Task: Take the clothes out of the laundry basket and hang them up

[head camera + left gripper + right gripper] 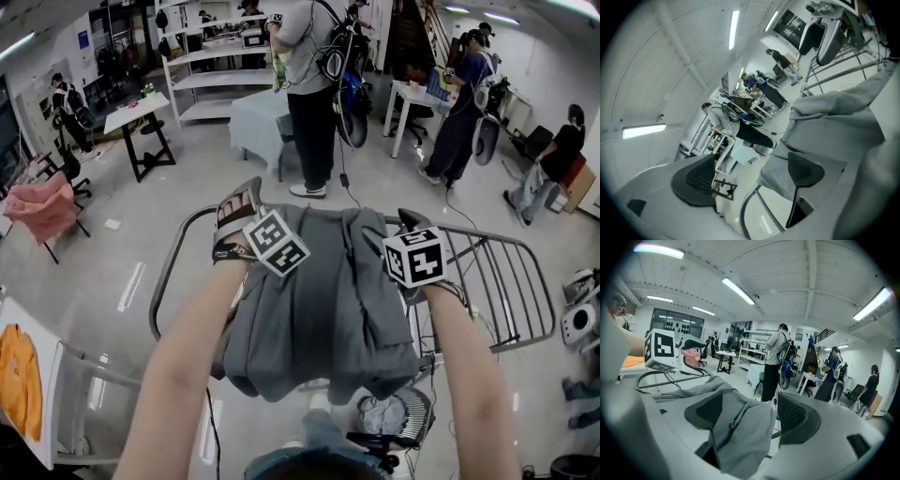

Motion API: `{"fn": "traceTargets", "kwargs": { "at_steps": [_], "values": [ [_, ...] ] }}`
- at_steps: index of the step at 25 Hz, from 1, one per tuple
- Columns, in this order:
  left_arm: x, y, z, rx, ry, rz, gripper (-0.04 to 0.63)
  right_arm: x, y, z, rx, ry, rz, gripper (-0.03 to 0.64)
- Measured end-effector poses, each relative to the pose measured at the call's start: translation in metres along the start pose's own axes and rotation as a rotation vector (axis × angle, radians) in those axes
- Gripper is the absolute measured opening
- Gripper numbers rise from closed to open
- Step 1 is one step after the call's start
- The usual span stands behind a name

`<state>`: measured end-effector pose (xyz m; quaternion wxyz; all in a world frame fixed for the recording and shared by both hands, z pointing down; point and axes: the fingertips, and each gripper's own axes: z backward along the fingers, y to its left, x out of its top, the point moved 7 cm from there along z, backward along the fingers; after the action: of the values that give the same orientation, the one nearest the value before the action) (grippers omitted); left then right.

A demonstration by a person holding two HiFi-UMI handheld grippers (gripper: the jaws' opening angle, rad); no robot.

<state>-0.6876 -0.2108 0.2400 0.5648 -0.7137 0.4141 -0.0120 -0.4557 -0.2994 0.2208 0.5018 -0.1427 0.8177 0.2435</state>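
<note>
A grey garment (319, 300) lies draped over the metal drying rack (506, 272), hanging down its near side. My left gripper (239, 202) is at the garment's top left corner; in the left gripper view the gripper (750, 168) stands open, one pad resting against the grey cloth (834, 122) and the other free beside the rack rail (754, 206). At the top right edge is my right gripper (405, 223). Its jaws (750, 408) are open with a loose fold of the garment (740, 427) lying between them, not pinched.
A person (309, 94) stands just beyond the rack, with others at desks behind. A pink chair (42, 208) is at the left and an orange garment (19, 375) lies at the lower left. A ribbed basket with cloth (398, 417) sits below the rack.
</note>
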Motion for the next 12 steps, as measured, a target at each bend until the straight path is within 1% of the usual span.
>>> {"fn": "traceTargets", "kwargs": {
  "at_steps": [2,4,5,8,12],
  "values": [
    [-0.004,-0.004,0.026,-0.009,-0.042,0.072,0.465,0.001,0.015,0.028,-0.010,-0.040,0.004,0.357],
    [0.007,0.004,0.043,-0.004,-0.079,0.141,0.465,0.011,0.013,0.051,-0.004,-0.082,0.001,0.353],
    [0.013,0.010,0.051,0.004,-0.091,0.163,0.465,0.016,0.011,0.061,-0.003,-0.101,-0.002,0.348],
    [0.018,0.023,0.080,0.033,-0.129,0.181,0.465,0.024,0.022,0.092,-0.020,-0.147,0.004,0.341],
    [0.023,0.034,0.129,0.045,-0.212,0.208,0.465,0.027,0.049,0.139,-0.064,-0.195,0.021,0.337]
  ]
}}
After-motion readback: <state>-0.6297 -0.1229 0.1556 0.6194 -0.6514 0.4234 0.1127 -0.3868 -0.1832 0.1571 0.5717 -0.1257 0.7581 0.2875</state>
